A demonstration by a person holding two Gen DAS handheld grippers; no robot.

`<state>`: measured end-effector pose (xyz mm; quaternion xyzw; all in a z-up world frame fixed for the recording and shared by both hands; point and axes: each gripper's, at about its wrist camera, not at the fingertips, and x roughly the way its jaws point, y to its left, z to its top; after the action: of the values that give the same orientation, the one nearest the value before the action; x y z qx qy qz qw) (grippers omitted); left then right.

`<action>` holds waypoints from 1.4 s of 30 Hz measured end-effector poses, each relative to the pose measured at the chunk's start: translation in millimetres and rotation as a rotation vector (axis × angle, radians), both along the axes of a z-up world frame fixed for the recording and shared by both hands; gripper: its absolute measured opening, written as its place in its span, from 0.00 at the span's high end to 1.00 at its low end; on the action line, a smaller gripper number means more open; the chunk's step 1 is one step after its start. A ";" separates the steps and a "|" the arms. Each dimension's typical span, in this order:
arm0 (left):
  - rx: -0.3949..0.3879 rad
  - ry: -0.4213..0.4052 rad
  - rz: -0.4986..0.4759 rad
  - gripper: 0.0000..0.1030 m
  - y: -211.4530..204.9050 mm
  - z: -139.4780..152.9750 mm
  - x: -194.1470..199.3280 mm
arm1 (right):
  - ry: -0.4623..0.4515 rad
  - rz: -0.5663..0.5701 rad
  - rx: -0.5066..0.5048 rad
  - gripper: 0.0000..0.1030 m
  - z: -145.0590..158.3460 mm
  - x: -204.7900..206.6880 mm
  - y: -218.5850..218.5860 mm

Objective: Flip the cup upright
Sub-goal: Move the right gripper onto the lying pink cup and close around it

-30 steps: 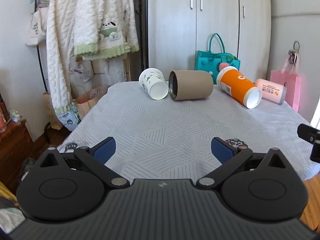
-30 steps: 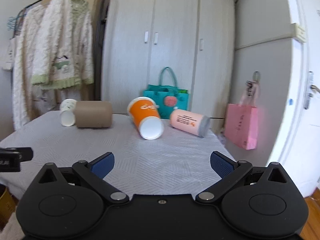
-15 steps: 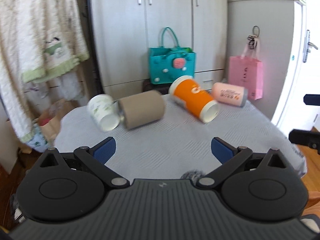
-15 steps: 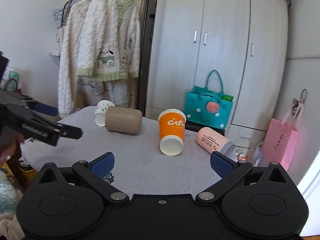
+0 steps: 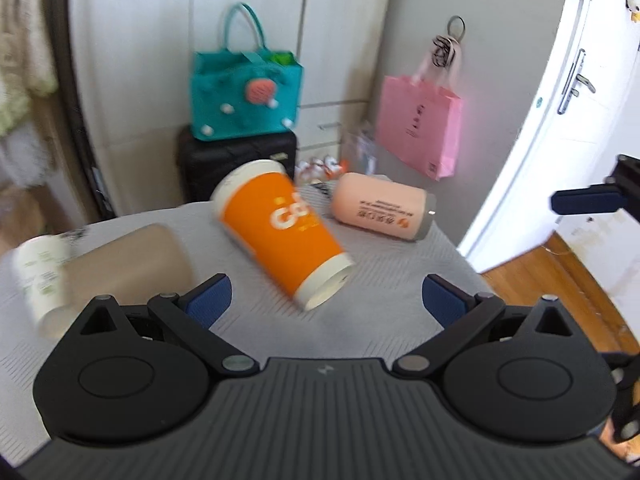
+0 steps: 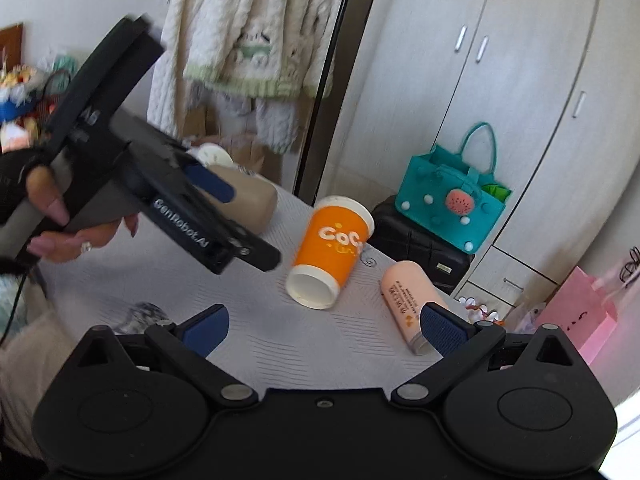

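An orange paper cup (image 5: pixel 282 230) lies on its side on the grey-clothed table (image 5: pixel 380 280), open end toward me; it also shows in the right wrist view (image 6: pixel 332 246). A pink cup (image 5: pixel 380 206) lies on its side to its right, also in the right wrist view (image 6: pixel 408 300). A brown cup (image 5: pixel 128 258) and a white cup (image 5: pixel 40 280) lie at the left. My left gripper (image 5: pixel 324 300) is open and empty just short of the orange cup. My right gripper (image 6: pixel 324 326) is open and empty in front of the orange cup.
A teal bag (image 5: pixel 246 92) sits on a black case (image 5: pixel 236 164) behind the table. A pink bag (image 5: pixel 418 130) hangs at the right by the white door (image 5: pixel 560 120). The left gripper's body (image 6: pixel 132 176) shows left in the right wrist view. A cardigan (image 6: pixel 256 28) hangs beside the wardrobe (image 6: pixel 500 80).
Both grippers have swung toward the orange cup and come closer to it. The left gripper now fills the left of the right wrist view. Both stay open.
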<state>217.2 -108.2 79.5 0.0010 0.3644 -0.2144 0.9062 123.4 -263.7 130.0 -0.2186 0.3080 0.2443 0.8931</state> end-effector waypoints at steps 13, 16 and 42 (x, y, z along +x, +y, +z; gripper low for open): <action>-0.039 0.007 -0.102 0.02 -31.2 -22.9 63.1 | 0.123 0.092 -0.227 0.00 -52.1 118.9 -16.3; -0.016 0.004 -0.105 0.02 -33.0 -22.7 66.9 | 0.158 0.120 -0.221 0.01 -60.3 136.2 -20.7; 0.059 0.016 -0.233 0.08 -48.8 -27.7 100.7 | 0.381 0.102 -0.233 0.34 -99.0 221.2 -22.3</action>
<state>317.9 -157.0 51.7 0.0682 0.3750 -0.3072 0.8720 344.6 -286.0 31.0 -0.2857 0.4855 0.2889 0.7741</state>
